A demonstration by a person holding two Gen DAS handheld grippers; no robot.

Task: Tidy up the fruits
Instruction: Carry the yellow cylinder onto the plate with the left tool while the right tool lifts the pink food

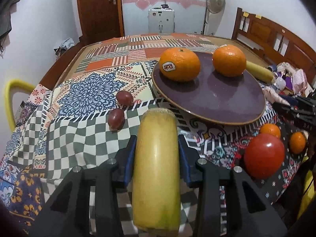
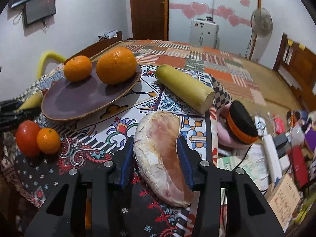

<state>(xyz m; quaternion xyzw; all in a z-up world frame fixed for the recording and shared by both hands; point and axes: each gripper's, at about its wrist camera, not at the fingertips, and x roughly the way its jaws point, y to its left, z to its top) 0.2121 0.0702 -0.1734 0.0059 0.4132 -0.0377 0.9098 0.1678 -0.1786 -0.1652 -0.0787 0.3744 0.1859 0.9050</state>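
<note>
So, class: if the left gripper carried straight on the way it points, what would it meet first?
Probably the near rim of the purple plate, just beyond the yellow piece the left gripper holds; depth is uncertain.

A patchwork tablecloth [image 1: 94, 90] covers the table. At twelve o'clock stands a wooden door [image 1: 98, 9], a white appliance [image 1: 161, 20] beside it; a standing fan [image 1: 215, 2] at one o'clock.
</note>
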